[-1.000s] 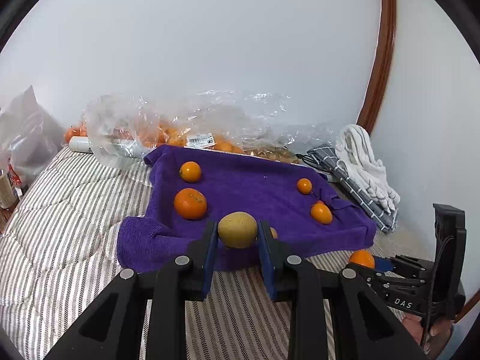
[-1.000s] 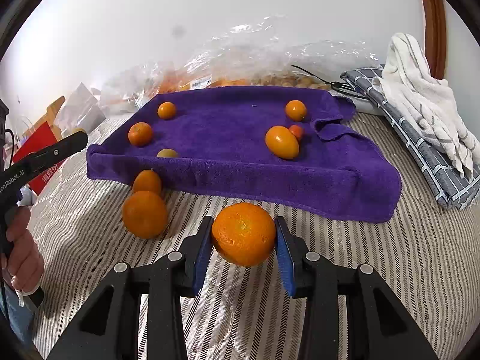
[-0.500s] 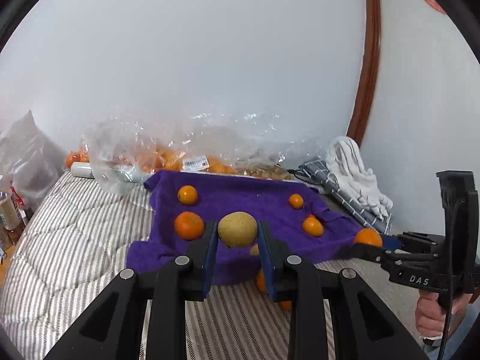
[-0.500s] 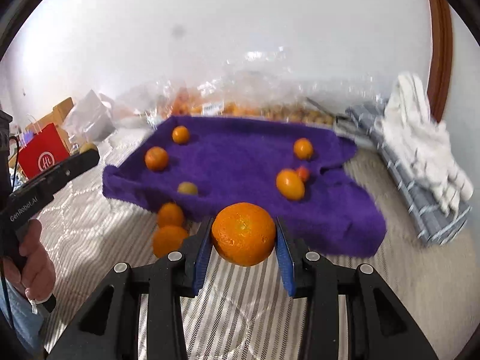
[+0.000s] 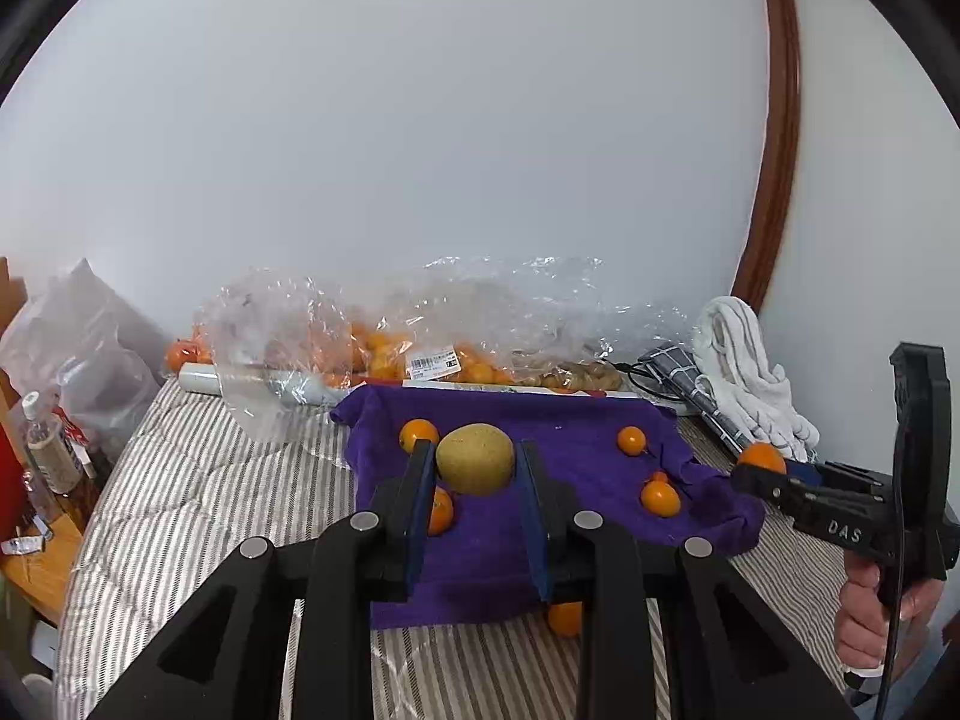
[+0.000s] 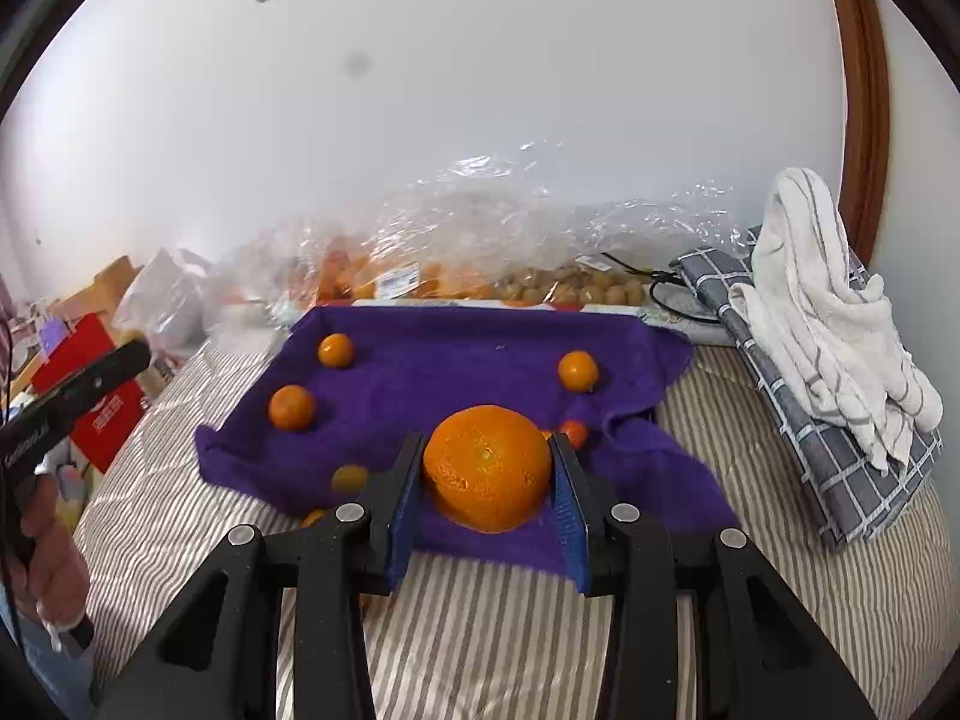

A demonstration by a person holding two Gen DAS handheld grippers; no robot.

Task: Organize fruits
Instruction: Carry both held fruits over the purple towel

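My left gripper (image 5: 474,459) is shut on a yellow-brown round fruit (image 5: 474,459), held in the air above the near part of a purple towel (image 5: 564,420). My right gripper (image 6: 487,468) is shut on a large orange (image 6: 487,468), held above the towel's near edge (image 6: 456,360); it also shows at the right of the left wrist view (image 5: 761,459). Several small oranges lie on the towel (image 5: 419,433) (image 5: 631,440) (image 6: 291,407) (image 6: 578,370). One orange lies on the striped bed in front of the towel (image 5: 564,618).
Clear plastic bags of fruit (image 5: 420,324) lie along the wall behind the towel. A white towel (image 6: 822,300) on a grey checked cloth (image 6: 840,468) lies at the right. A red bag (image 6: 90,396) and bottles (image 5: 51,450) stand left of the bed.
Both grippers have risen and moved forward over the towel, each still holding its fruit. The towel and the oranges on it now sit lower and farther in view.
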